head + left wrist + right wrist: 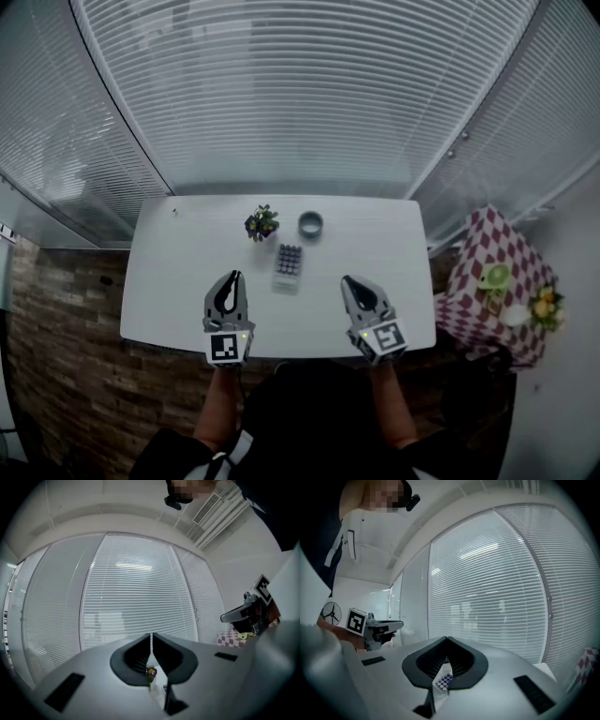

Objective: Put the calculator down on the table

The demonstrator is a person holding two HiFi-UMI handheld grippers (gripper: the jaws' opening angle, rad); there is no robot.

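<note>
The calculator (pixel 289 265), a small pale slab with dark keys, lies flat on the white table (pixel 178 281), in the middle and apart from both grippers. My left gripper (pixel 234 278) hovers over the table to the calculator's left, jaws shut with nothing between them. My right gripper (pixel 349 282) hangs to its right, also shut and empty. In the left gripper view the tips (pixel 151 637) meet, and a small potted plant (pixel 150 671) shows below them. The right gripper view shows its tips (pixel 446 640) together, with the calculator (pixel 443 680) beyond.
A small potted plant (pixel 262 223) and a grey ring-shaped dish (pixel 310 224) stand behind the calculator. A side table with a red-and-white chequered cloth (pixel 492 272) carries small items at the right. Window blinds run behind the table; a brick surface lies at the left.
</note>
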